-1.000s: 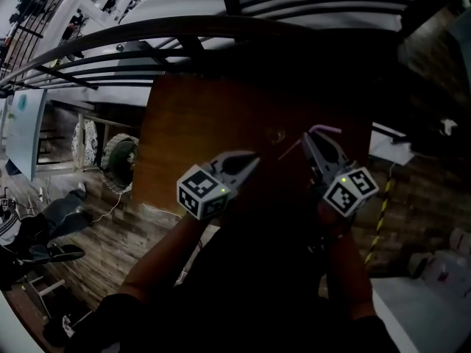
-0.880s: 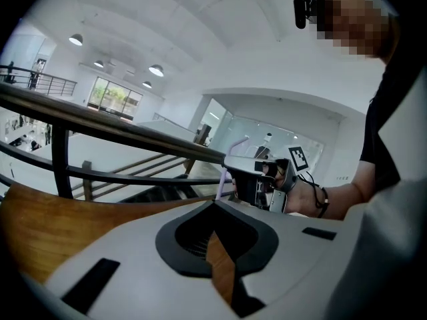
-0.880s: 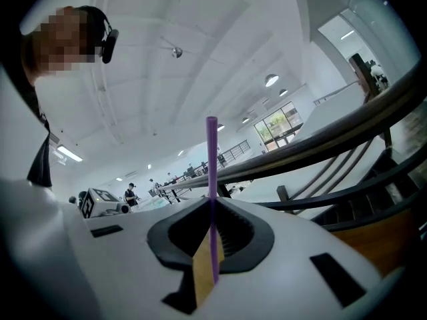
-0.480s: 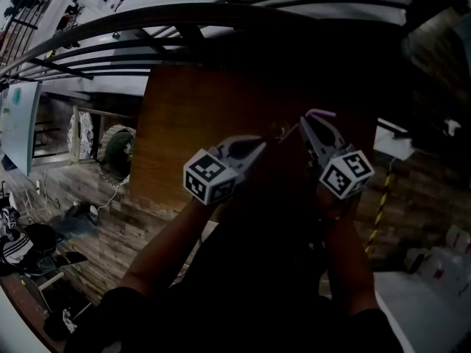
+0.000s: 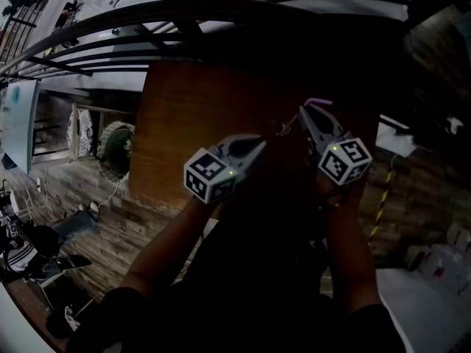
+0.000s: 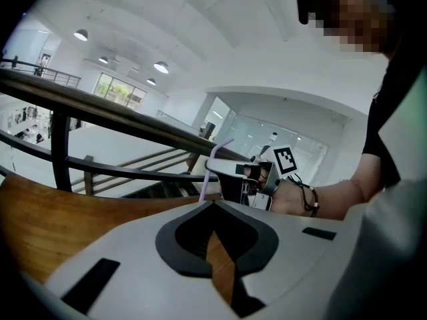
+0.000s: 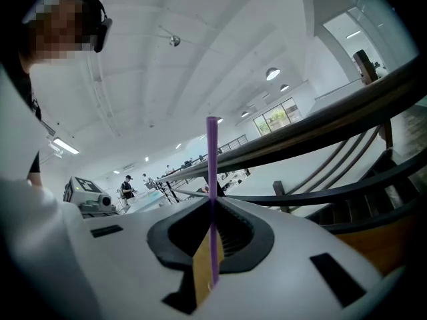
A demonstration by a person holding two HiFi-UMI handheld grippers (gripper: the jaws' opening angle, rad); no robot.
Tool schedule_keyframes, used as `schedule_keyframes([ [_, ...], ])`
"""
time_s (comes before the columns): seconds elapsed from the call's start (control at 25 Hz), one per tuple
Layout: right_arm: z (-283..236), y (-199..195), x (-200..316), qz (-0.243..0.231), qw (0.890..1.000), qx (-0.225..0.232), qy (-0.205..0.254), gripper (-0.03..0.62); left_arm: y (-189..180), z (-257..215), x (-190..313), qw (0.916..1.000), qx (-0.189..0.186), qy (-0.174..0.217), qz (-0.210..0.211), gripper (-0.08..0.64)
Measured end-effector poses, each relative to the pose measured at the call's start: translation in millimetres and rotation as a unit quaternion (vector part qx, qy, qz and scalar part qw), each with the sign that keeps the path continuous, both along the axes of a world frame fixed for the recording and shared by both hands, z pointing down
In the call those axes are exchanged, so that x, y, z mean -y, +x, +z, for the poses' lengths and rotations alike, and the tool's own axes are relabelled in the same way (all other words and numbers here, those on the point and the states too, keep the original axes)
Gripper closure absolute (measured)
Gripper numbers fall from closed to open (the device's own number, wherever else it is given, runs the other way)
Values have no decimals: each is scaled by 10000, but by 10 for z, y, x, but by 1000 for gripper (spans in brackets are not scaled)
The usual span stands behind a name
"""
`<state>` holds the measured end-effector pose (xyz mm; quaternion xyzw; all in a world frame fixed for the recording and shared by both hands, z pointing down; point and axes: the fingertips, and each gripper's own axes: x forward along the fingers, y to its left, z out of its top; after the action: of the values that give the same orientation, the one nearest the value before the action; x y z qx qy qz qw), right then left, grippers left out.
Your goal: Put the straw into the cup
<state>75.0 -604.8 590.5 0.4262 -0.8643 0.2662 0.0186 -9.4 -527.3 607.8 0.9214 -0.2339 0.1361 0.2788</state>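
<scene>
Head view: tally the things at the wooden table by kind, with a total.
Grippers: 2, the left gripper and the right gripper
Straws: 1, the purple straw, held in the right gripper
Tables: 1, the wooden table
Total: 4

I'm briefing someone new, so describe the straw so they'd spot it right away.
Start at the brown wooden table and find the right hand-held gripper over it. The straw is clamped between its jaws, sticking out past their tips. It is thin and purple, unlike anything else there; the left hand-held gripper holds nothing.
</scene>
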Motion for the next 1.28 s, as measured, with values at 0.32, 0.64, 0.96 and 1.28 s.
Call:
schedule_keyframes([
  [0.32,276,0,3,2,9996,-60,-278,561,28,34,41,10000,40,-37,14,549],
  [0.64,526,-60,-117,-120,9982,-182,-559,561,33,62,-11,9999,37,-104,6,549],
  [0.96,743,-110,-248,-270,9958,-420,-771,561,23,107,-55,9998,35,-178,7,549],
  [1.28,896,-127,-346,-324,9931,-643,-922,560,35,139,-90,9996,71,-260,79,549],
])
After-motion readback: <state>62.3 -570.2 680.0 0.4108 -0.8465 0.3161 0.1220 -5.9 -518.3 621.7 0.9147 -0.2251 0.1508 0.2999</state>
